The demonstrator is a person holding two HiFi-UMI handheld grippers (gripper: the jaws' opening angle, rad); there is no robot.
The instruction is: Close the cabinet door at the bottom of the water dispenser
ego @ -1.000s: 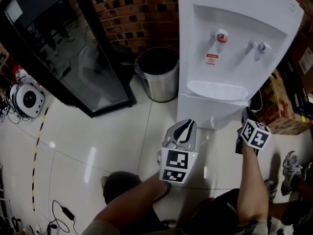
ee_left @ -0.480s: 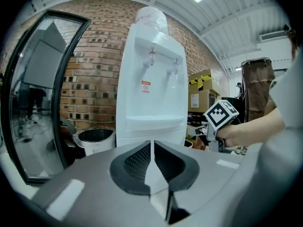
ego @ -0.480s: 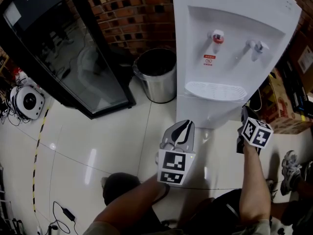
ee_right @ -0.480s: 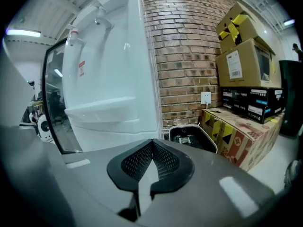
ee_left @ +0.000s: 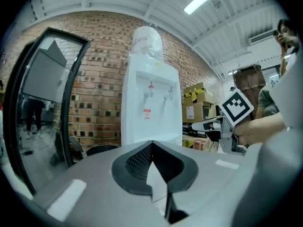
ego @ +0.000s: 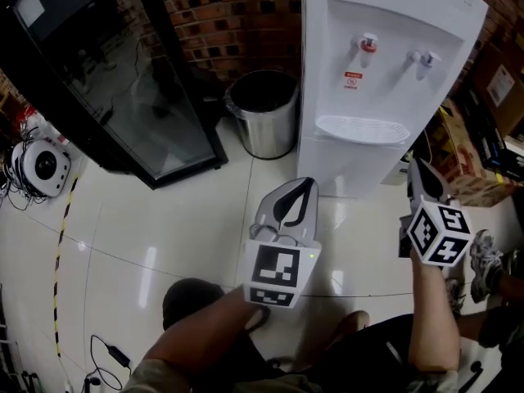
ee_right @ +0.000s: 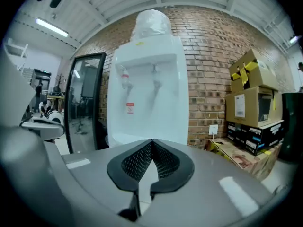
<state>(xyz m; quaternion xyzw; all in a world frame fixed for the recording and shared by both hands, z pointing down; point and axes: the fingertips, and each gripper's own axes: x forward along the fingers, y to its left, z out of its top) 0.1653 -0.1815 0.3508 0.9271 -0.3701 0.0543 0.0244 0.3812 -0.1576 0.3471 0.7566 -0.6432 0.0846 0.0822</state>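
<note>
Head view, white water dispenser [ego: 385,64] ahead of left tool [ego: 301,187] and right tool [ego: 419,169], plain lower cabinet door [ego: 348,169] flush, left gripper view, left tool pressed together, empty, right gripper view, right tool likewise pressed together

A: The count?
B: One white plastic water dispenser [ego: 385,97] bearing two taps: a red-topped tap [ego: 366,46] and a pale tap [ego: 422,59]. One round steel bin [ego: 266,129].
A: Tongs?
B: Two grey ones: left tongs [ego: 308,184], right tongs [ego: 417,170].
</note>
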